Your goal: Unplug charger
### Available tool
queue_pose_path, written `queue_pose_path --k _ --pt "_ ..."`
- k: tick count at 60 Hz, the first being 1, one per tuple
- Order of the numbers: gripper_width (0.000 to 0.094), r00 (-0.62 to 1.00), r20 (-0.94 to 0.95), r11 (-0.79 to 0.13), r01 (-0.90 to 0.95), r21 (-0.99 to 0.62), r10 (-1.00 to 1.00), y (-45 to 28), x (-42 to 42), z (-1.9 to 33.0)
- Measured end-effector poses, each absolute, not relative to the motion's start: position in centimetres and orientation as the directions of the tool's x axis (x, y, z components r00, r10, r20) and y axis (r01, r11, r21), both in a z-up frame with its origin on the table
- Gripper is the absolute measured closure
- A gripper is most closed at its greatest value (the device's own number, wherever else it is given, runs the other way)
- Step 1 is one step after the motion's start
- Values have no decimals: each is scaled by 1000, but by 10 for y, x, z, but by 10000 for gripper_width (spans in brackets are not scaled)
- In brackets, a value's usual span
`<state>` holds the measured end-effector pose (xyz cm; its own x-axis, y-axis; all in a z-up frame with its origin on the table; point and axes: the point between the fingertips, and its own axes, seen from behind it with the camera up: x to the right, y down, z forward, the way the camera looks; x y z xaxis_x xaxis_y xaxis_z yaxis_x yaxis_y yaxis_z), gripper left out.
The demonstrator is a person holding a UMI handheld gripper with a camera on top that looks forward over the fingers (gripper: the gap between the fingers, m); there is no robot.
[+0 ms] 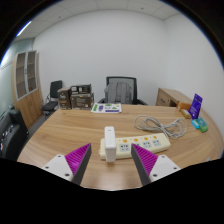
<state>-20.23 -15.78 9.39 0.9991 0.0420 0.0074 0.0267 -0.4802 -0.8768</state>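
Gripper open — charger upright between fingers, in strip.

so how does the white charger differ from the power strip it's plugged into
The charger stands upright, a small block; the power strip lies flat and long on the wooden table. The charger's face is plain, while the power strip shows rows of sockets. Both are white and lie just ahead of the open gripper, whose fingers touch neither.

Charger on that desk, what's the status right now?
Gripper open, holding nothing. White charger upright in power strip, just ahead between fingers, still plugged in. Path clear; cable coiled beyond.
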Motion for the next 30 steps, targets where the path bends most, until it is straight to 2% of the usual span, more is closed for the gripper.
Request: queue_pose_path --k 4,11,18,30 --pt "178 999 2 -488 19 -873 34 -127 -207 80" --pt "473 999 34 -530 31 -848 6 -102 -202 52" --pt "690 1000 26 -537 31 -843 18 -98 -208 40" --pt "781 999 9 -536 27 -844 37 -96 -210 42"
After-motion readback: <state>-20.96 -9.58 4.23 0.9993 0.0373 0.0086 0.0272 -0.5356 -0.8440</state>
